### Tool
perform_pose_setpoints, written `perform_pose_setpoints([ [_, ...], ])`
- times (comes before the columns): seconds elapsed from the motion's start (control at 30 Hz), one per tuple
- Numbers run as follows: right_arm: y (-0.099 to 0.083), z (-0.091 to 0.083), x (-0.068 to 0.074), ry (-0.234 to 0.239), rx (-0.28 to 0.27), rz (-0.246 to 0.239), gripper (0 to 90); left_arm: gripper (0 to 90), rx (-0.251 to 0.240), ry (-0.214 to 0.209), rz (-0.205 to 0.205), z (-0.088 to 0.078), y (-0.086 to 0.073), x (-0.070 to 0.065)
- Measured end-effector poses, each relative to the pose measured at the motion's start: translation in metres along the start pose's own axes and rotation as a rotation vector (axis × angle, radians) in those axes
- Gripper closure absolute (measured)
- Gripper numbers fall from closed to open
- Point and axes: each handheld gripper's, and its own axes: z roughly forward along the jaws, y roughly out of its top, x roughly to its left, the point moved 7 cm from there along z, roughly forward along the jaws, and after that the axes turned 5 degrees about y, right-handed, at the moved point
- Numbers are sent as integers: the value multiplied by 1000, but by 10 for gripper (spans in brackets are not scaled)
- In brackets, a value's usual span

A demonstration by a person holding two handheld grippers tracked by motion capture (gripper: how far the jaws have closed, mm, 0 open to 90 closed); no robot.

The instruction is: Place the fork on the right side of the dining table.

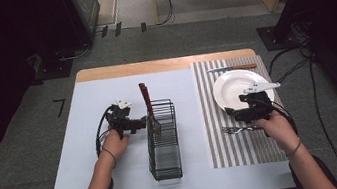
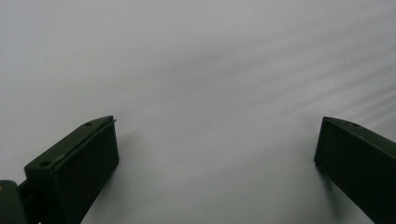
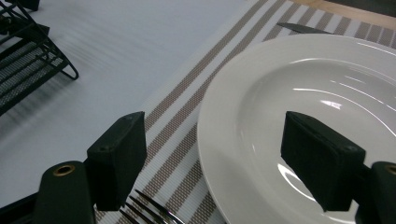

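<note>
A white plate [image 1: 234, 86] [image 3: 327, 93] lies on a striped placemat [image 1: 225, 149] [image 3: 187, 98] at the table's right. My right gripper [image 1: 233, 111] [image 3: 212, 140] hangs open over the plate's near-left rim, with nothing between its jaws. A fork [image 1: 236, 129] [image 3: 152, 211] lies on the mat just below it. A knife [image 1: 232, 68] [image 3: 303, 28] rests beyond the plate. My left gripper [image 1: 146, 123] [image 2: 215, 144] stands open over the bare white board, close to the left side of a black wire basket [image 1: 164, 148] [image 3: 28, 60].
A brown-handled utensil [image 1: 145, 98] stands in the basket's far end. The pale board [image 1: 89, 152] covers most of the wooden table; bare wood shows along the far edge. Cables trail across the floor at right and behind.
</note>
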Motion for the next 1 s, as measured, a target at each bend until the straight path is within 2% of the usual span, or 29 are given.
perform_pose_setpoints([
  [0.3,10,28,23,32,20,-38,189,0,0,0,0,0,0,0],
  [0.37,9,35,28,37,40,-53,180,0,0,0,0,0,0,0],
  [0.47,8,44,33,22,62,-84,187,0,0,0,0,0,0,0],
  [0.57,10,51,42,47,49,-77,193,0,0,0,0,0,0,0],
  [0.67,11,60,50,51,38,-89,193,0,-1,0,0,0,0,0],
  [1.0,0,85,75,66,57,-75,193,0,0,0,0,0,0,0],
])
